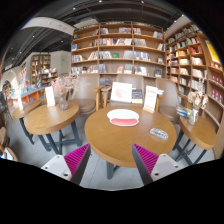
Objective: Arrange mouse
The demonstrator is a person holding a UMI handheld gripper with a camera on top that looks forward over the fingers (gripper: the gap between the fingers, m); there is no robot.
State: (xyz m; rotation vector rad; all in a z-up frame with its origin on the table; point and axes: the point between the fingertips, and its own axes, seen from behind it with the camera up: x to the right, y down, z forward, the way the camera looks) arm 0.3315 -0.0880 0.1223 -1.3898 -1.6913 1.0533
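Note:
A round wooden table (115,142) stands just ahead of my fingers. On its far side lies a flat oval pad (123,117), white with a red rim. A small pale object, apparently the mouse (159,133), lies near the table's right edge, apart from the pad. My gripper (111,165) is open and empty, held back from the table's near edge and above the floor. Its magenta pads (75,160) stand wide apart.
Two white upright signs (122,92) (150,98) stand at the back of the table. Another round table (50,116) with a sign stands to the left, and a third (200,130) to the right. Bookshelves (118,50) line the far walls. Grey floor lies below the fingers.

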